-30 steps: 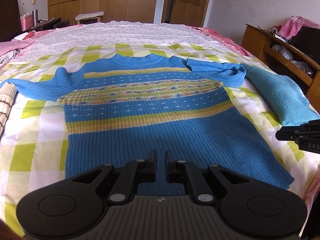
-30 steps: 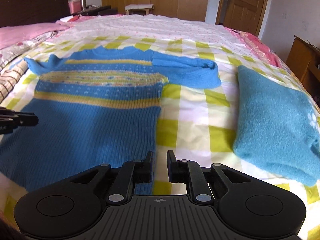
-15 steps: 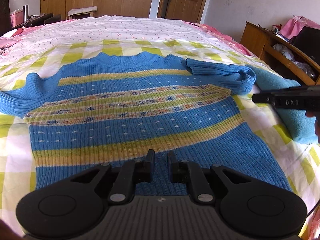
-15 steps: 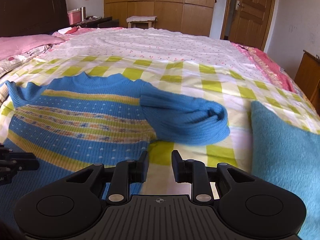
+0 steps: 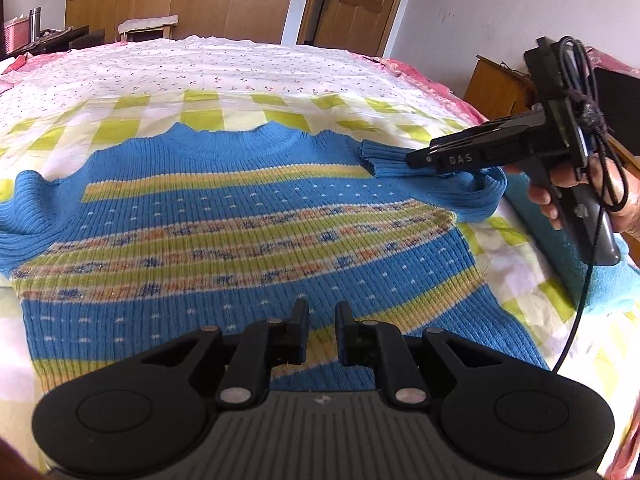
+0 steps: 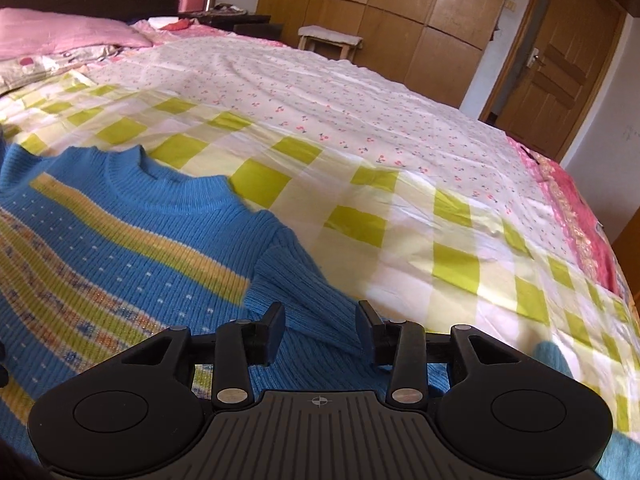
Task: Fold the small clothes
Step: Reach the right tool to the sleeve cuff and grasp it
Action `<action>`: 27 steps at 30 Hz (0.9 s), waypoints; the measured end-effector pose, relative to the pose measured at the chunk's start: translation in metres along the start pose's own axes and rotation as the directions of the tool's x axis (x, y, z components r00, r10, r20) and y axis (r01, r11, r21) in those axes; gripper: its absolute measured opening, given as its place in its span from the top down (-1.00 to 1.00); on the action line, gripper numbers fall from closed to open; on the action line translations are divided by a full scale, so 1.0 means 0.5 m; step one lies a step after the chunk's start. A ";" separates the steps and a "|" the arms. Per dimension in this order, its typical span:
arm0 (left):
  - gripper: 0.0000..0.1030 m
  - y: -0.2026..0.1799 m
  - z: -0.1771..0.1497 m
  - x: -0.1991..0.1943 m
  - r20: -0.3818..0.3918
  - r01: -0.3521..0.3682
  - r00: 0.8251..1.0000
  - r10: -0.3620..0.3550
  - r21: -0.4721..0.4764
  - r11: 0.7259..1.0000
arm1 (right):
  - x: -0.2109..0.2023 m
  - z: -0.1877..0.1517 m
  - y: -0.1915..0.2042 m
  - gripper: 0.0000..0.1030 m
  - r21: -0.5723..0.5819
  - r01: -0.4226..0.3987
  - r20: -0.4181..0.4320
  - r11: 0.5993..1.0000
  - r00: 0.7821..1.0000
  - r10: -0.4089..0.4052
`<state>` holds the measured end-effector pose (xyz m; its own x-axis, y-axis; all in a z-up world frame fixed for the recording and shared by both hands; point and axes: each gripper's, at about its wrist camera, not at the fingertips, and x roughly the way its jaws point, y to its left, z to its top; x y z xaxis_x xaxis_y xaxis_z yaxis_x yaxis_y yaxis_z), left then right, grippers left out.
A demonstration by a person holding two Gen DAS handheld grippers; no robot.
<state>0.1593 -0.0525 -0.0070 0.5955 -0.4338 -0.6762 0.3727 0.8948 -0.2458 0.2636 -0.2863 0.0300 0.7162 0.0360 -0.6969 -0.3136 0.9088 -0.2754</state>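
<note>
Left wrist view: a blue knitted sweater point(image 5: 248, 216) with yellow, green and orange stripes lies flat across the middle of the frame on a bedsheet point(image 5: 280, 108) checked in lime green and white. Its sleeve point(image 5: 436, 172) at the right is folded inward, the ribbed cuff lying on the shoulder area. The left gripper point(image 5: 321, 330) sits at the bottom centre over the lower stripes of the sweater; a narrow gap shows between its fingers and nothing is caught in it, so the claw is released, barely apart. At the right edge a hand point(image 5: 580, 184) holds the right gripper point(image 5: 418, 159), whose tip reaches the folded cuff; from this side I cannot tell how its jaws stand. A turquoise fleecy cloth point(image 5: 576, 264) lies at the right, behind that hand. A wooden wardrobe point(image 5: 180, 4) and a door point(image 5: 352, 0) fill the top.

Right wrist view: the sweater point(image 6: 100, 240) takes up the left half, neckline toward the upper left. The right gripper point(image 6: 320, 326) at the bottom centre is released; its jaws have just been opening, and the folded sleeve point(image 6: 304, 296) lies between the two fingers, which stand clear of the knit on both sides. The checked bedsheet point(image 6: 400, 208) spreads to the right, and a pink pillow point(image 6: 64, 34) sits at the upper left.
</note>
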 end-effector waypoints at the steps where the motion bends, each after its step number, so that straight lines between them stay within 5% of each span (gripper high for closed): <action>1: 0.61 0.002 0.002 0.003 0.002 0.002 1.000 -0.002 -0.002 1.000 | 0.012 0.003 0.004 0.25 -0.022 -0.001 -0.009 1.000 1.000 0.000; 8: 0.61 0.018 -0.005 0.004 -0.007 0.012 1.000 -0.012 -0.009 1.000 | 0.066 0.012 0.007 0.34 -0.050 0.007 -0.067 0.999 0.998 -0.011; 12: 0.59 0.028 -0.013 -0.020 0.002 0.011 1.000 -0.011 -0.021 1.000 | 0.061 0.024 -0.016 0.79 0.037 0.006 -0.071 0.999 0.997 -0.003; 16: 0.46 0.036 -0.025 -0.052 0.016 0.007 1.000 -0.007 -0.027 1.000 | 0.034 0.029 -0.027 0.98 0.093 -0.017 -0.050 0.996 0.998 0.022; 21: 0.44 0.042 -0.041 -0.075 0.017 -0.006 1.000 0.006 -0.028 1.000 | 0.030 0.034 -0.015 0.94 0.046 -0.009 -0.062 0.999 0.998 0.012; 27: 0.44 0.044 -0.042 -0.072 0.019 -0.002 1.000 0.003 -0.044 0.999 | 0.062 0.040 0.001 0.47 -0.033 0.012 -0.088 0.999 0.996 -0.015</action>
<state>0.1310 -0.0152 -0.0029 0.6103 -0.4328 -0.6635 0.3395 0.8997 -0.2745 0.2982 -0.2767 0.0212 0.6634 -0.0143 -0.7481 -0.3253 0.8949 -0.3056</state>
